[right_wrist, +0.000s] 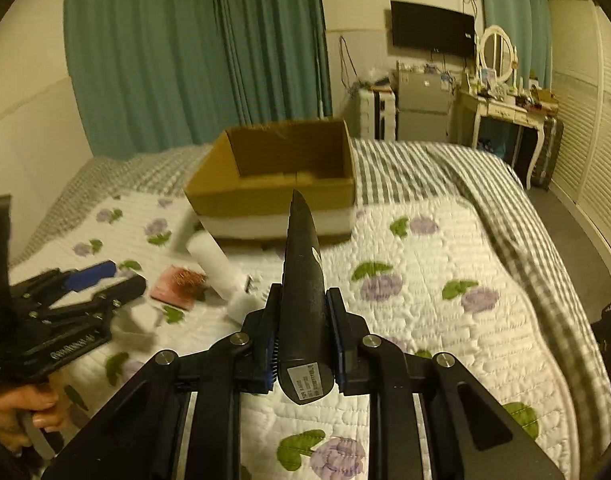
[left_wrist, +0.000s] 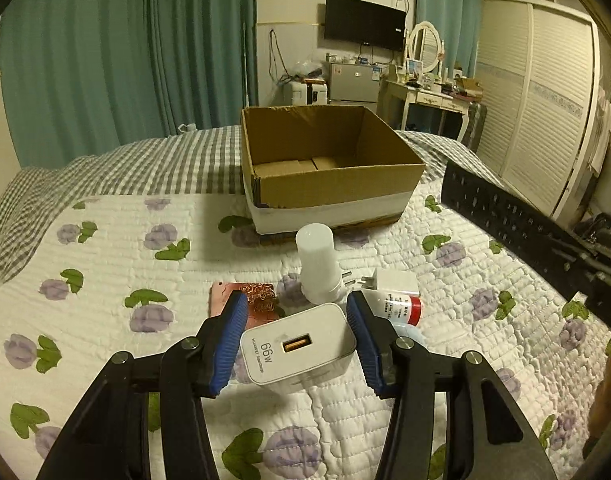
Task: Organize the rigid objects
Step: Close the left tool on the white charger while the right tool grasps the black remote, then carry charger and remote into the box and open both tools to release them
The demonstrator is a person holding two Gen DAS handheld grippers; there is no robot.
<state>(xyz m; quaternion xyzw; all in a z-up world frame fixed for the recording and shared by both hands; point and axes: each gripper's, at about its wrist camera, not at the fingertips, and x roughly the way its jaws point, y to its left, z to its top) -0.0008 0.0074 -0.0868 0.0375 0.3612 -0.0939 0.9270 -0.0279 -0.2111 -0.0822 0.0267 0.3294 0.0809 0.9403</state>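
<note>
My left gripper (left_wrist: 297, 312) is open around a white 66W charger (left_wrist: 299, 348) lying on the quilt; the blue pads sit beside its two sides with small gaps. Beyond it lie a white cylinder night light (left_wrist: 317, 264), a small white plug adapter (left_wrist: 393, 280), a red-capped bottle (left_wrist: 401, 306) and a pink card with copper clips (left_wrist: 249, 296). My right gripper (right_wrist: 303, 312) is shut on a black remote control (right_wrist: 303, 280), held above the quilt and pointing at the open cardboard box (right_wrist: 273, 196). The box (left_wrist: 325, 188) stands further back on the bed.
The bed has a white floral quilt (left_wrist: 125, 280) and a grey checked blanket (right_wrist: 465, 184). Green curtains hang behind. A dresser (left_wrist: 429, 96) and fridge stand at the far wall, a wardrobe (left_wrist: 545, 120) at the right. The left gripper shows in the right wrist view (right_wrist: 85, 292).
</note>
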